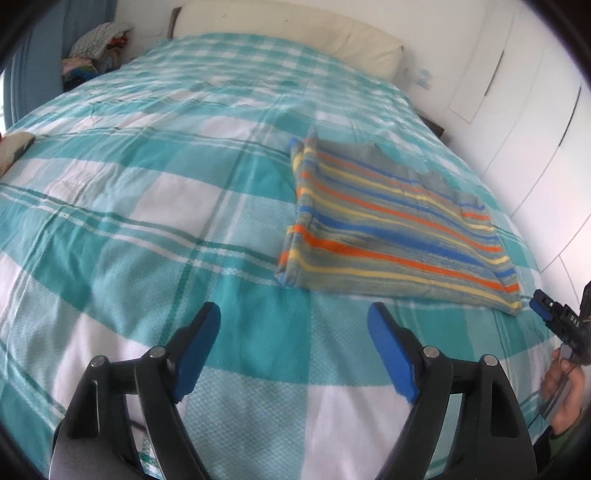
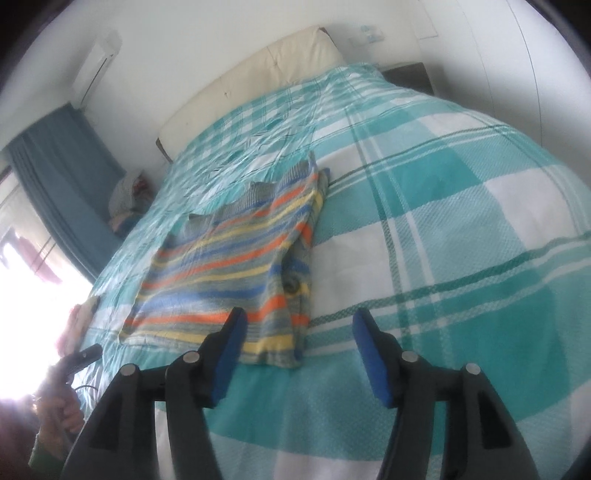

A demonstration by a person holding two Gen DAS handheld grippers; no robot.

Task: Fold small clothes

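Striped shirt [image 1: 399, 225] lies flat on the bed, folded into a rough rectangle, grey with orange, blue and yellow bands. From my left wrist view it sits right of centre, a little beyond my left tool [image 1: 295, 321]. From my right wrist view the same shirt [image 2: 229, 266] lies left of centre, its near edge just past my right tool [image 2: 299, 328]. A grey ribbed edge shows along its far side. A fold runs down its right side in the right view, with a small round mark on it; cannot tell what it is.

Left tool: blue pads spread wide, nothing between them, over bare bedspread [image 1: 147, 206]. Right tool: also spread wide and holding nothing, left pad overlapping the shirt's near edge in view; contact unclear.

Bedspread is teal-and-white check. Cream headboard [image 1: 295, 33] at the far end. Pile of clothes [image 1: 96, 48] far left, beside a blue curtain [image 2: 62, 184].
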